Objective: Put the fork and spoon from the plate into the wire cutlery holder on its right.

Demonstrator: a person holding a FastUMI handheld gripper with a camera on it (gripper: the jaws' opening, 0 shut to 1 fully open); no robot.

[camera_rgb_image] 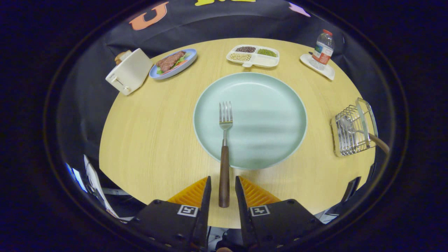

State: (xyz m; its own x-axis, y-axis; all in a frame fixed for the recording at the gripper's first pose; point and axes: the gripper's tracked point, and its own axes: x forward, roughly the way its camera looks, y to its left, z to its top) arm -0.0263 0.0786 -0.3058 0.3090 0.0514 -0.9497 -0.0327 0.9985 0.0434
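A round, pale wood-grain desk [147, 140] stands before a black cloth booth wall. Nearest the camera, the hand-held gripper [223, 187] has its fingers parted, one on each side of the dark wooden handle of the fork [224, 154]; a narrow gap shows on both sides, so the fingers flank the handle without pressing it. The handle's end lies on the desk between the fingers, and the fork runs straight ahead, its neck crossing the near rim of the plate [266, 119] and its tines resting on the plate's left half. The plate is large, round and pale green, and sits at the centre of the desk just beyond the fingers. To its right, near the desk's edge, lies the wire cutlery holder [351, 131], with the spoon [376, 140] already inside, its bowl against the wires and its handle jutting out to the right. Farther off stand a cream toaster [129, 71] at the left, a blue dish of food [174, 63] beside it, a divided tray of beans [253, 56] behind the plate, and a water bottle [323, 49] on a small white tray at the far right.
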